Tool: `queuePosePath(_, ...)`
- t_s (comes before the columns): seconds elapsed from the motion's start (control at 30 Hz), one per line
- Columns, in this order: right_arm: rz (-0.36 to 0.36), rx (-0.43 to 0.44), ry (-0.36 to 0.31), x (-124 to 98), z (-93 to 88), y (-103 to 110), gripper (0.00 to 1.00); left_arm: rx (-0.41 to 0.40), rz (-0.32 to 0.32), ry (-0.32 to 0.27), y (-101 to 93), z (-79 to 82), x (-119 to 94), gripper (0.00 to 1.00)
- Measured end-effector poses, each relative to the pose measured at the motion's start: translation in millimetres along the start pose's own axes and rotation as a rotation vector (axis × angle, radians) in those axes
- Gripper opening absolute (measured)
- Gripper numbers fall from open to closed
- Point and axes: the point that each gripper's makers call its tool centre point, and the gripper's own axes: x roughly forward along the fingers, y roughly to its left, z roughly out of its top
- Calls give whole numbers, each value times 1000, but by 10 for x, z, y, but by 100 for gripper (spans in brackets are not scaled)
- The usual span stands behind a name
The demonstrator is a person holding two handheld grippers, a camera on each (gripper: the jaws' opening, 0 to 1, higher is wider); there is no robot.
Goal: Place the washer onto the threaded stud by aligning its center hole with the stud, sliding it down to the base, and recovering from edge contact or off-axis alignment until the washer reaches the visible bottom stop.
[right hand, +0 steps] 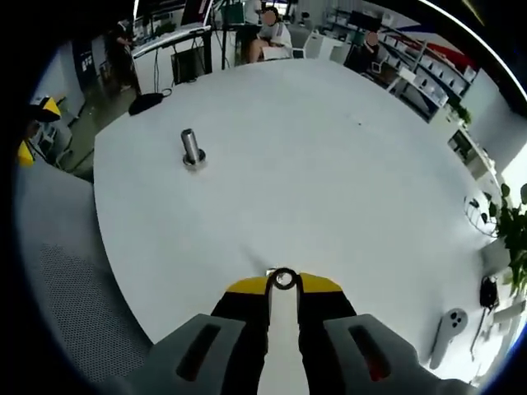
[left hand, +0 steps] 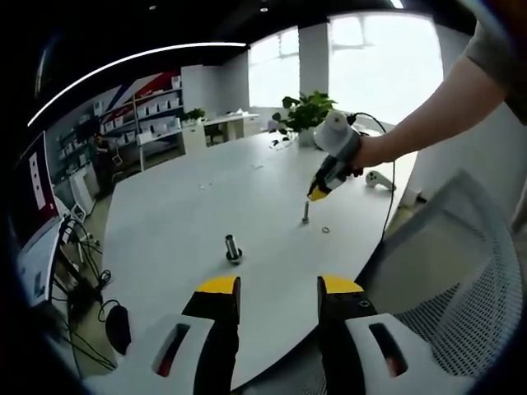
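**Over the white table: washer pinched, stud waiting below**

At the near edge of the table [left hand: 165, 222], the right gripper [right hand: 283, 284] has its jaws drawn together on the washer [right hand: 283, 279]. The ring is pinched by its rim right at the yellow tips, with its hole facing the camera. From the left gripper view, that same tool hangs tilted, its nose just above the thin stud [left hand: 305, 211], which stands upright. They look close but apart, with no contact that I can make out.

A second ring [left hand: 326, 230] lies flat on the table just beside the stud. A thicker post [left hand: 233, 247] stands well off to the side. The left gripper [left hand: 278, 286] hovers back at the table edge, jaws wide apart, holding nothing.

So this looks like the lining-up stage, and the washer is not on the stud yet. The approach is tilted, and that is the risk: a tilted ring will catch on the stud's top edge. The way to do it well:

- Level the washer so its face sits square to the stud.
- Bring the hole directly over the tip.
- Lower gently.
- If the rim catches, lift a touch, shift sideways and try again instead of pushing.
- Let go only once the stud is through the hole, so the ring can drop to the base.
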Motion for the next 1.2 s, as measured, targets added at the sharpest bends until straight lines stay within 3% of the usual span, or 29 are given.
queuePosePath(1.2,42,-53,75,213,-57,53,13,-9,-1,14,-1,-28,7,35)
